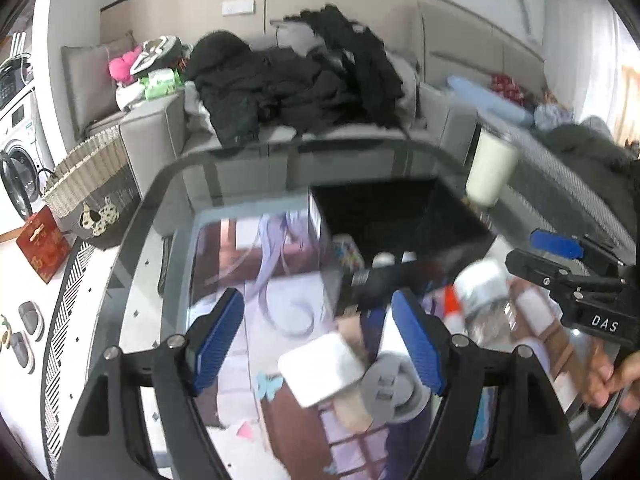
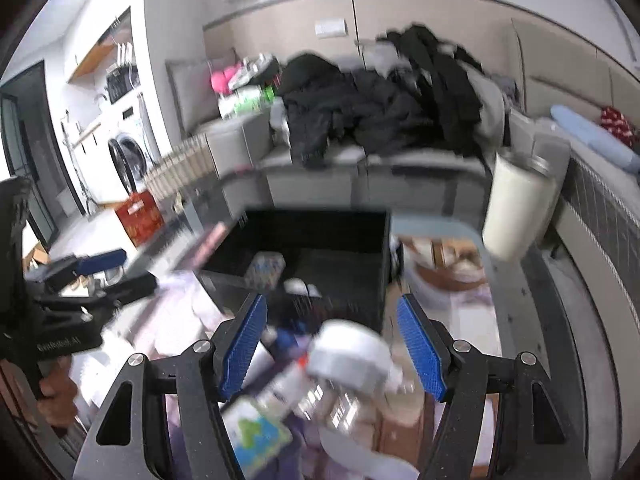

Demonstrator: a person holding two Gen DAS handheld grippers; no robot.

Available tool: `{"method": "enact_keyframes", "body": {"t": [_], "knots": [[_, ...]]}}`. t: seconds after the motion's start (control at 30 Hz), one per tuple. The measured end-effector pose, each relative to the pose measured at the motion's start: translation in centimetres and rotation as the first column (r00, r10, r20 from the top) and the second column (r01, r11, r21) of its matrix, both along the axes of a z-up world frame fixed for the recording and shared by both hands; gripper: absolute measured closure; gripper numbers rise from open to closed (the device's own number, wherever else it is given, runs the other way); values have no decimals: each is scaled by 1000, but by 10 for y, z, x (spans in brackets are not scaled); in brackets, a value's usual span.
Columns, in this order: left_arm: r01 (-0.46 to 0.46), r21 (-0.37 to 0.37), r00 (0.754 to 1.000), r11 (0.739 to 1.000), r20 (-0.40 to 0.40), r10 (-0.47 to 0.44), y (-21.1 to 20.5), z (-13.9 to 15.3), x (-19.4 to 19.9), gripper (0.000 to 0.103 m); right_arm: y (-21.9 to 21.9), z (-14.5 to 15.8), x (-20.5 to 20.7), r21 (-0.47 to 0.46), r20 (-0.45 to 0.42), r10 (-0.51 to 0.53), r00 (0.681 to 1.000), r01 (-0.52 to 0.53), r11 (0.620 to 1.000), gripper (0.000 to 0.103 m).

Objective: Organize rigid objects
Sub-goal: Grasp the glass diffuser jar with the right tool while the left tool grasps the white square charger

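blurring smears the clutter low in both frames. left tongs (image 1: pixel 318 340): wide apart, holding nothing; white block (image 1: pixel 320 372) and grey round plug (image 1: pixel 390 388) between them at bottom centre. right tongs (image 2: pixel 334 346): wide apart, holding nothing, over a clear white-capped jar (image 2: pixel 348 364). black bin (image 2: pixel 320 252), frame centre on the glass bench (image 1: pixel 240 172): patterned item (image 2: pixel 266 268) inside, other contents unclear.
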State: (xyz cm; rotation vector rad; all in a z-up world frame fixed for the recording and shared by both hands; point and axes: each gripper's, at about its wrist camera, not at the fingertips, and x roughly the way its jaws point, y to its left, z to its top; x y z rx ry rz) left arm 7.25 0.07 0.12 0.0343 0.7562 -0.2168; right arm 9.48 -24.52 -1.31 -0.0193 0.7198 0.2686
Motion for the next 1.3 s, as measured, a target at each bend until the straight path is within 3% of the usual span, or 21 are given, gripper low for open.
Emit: {"method": "enact_keyframes", "body": {"t": [0.3,0.5,0.57,0.67,0.87,0.93,1.03,1.17,1.23,1.3], "knots": [[4,50,990,999,-138,2,2,-49,5,26,-13,-52,-2,-42,-145,8,989,-14,999,38],[27,63,982,998,-191,-15,0,-69,3,26,-6,-68,-5,-42,-202,46,978,-55,998,49],[44,65,981,997,-190,-31,-5,-70,1,27,-6,-75,-4,-51,-224,47,973,-60,997,58],[72,35,976,997,-207,-63,-10,-69,-2,40,-9,-74,-7,-62,-207,43,977,-57,996,59],[133,-27,958,991,-254,-135,-17,-66,-15,50,-14,-66,-8,-64,-188,32,982,-45,997,59],[136,-21,959,990,-249,-137,-16,-63,-15,50,-16,-63,-9,-57,-188,28,982,-39,998,59],[112,45,977,993,-188,-102,-10,-57,-4,50,-16,-62,-8,-57,-184,32,982,-43,997,59],[180,69,968,981,-187,-165,-16,-58,7,48,-15,-63,-7,-60,-184,36,982,-48,997,59],[209,119,966,971,-180,-186,-25,-60,4,44,-14,-64,-7,-63,-186,40,982,-52,997,59],[213,112,965,971,-182,-191,-28,-59,4,45,-12,-67,-6,-64,-193,42,980,-56,996,59]]}}
